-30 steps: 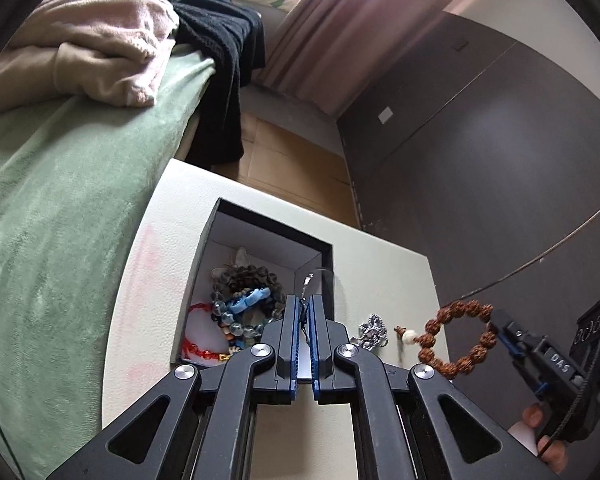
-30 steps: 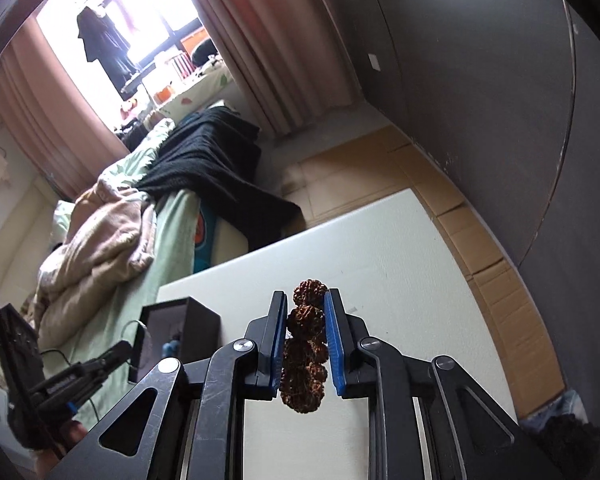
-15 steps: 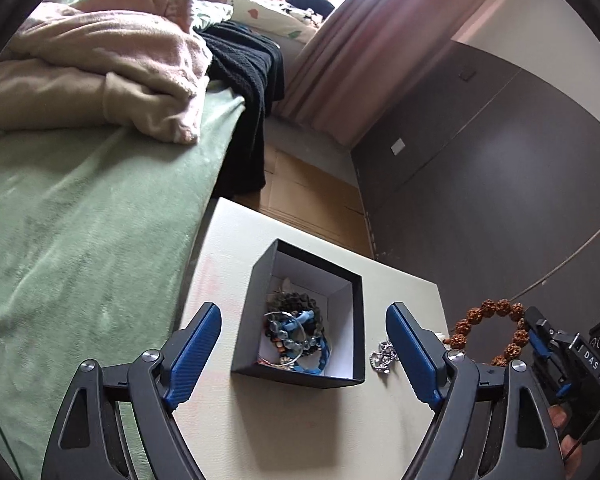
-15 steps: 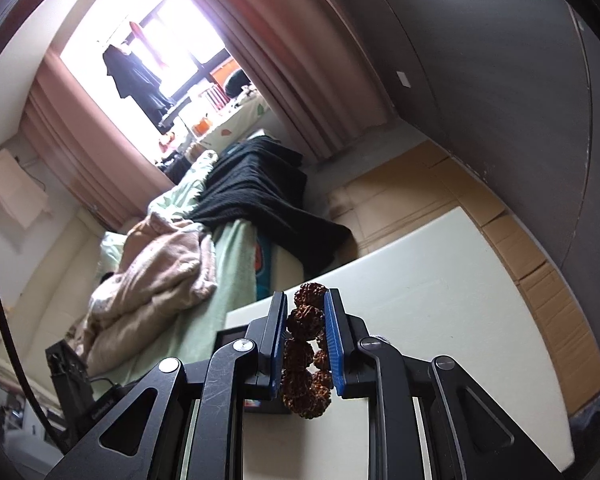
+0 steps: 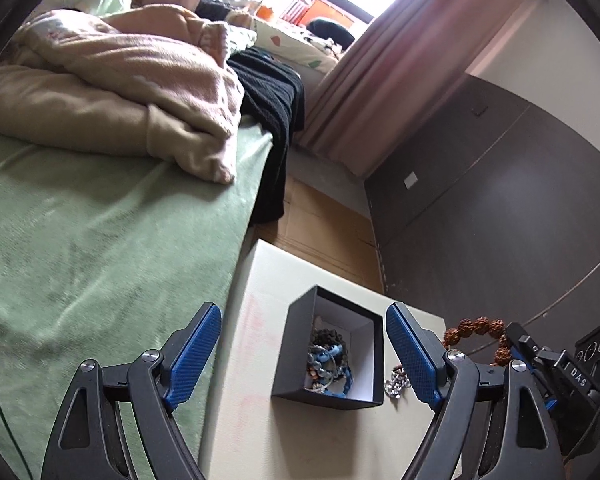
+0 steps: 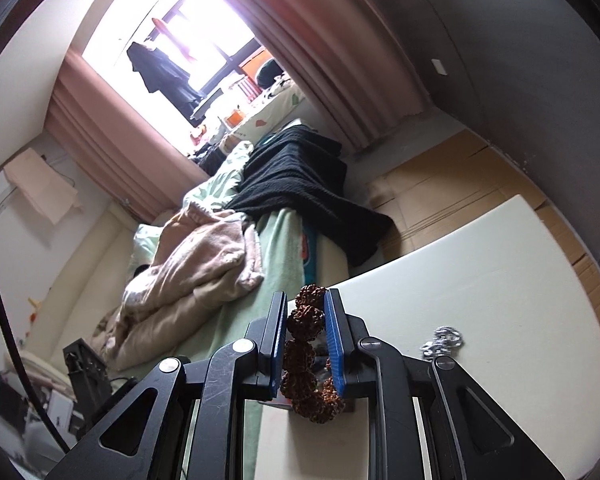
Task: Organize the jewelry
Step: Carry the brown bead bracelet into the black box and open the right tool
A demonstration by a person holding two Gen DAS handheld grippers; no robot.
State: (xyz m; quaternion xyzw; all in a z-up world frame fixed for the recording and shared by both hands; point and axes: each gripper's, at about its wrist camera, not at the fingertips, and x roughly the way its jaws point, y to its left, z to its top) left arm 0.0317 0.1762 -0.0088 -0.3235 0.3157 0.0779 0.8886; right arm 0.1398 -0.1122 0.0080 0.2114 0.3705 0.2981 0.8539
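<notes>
Bedroom: bed with green cover (image 5: 100,240), heaped pink blanket (image 5: 132,92), black knit throw (image 5: 276,112), pink curtains (image 5: 380,80), dark wall panels. Beside the bed, a cream table (image 5: 312,436).

Box (image 5: 300,360): black outside, white inside, lidless, on the table; contains a tangle of dark, blue and silvery beaded bracelets (image 5: 328,364).

Silver chain piece (image 5: 396,384): on the table, just beside the box.

Left gripper (image 5: 304,360): jaws spread wide, nothing between them, above the box.

Right gripper (image 6: 306,340): blue pads clamped on a bracelet (image 6: 304,320) of knobbly reddish-brown seed beads, its loop hanging clear of the table.
</notes>
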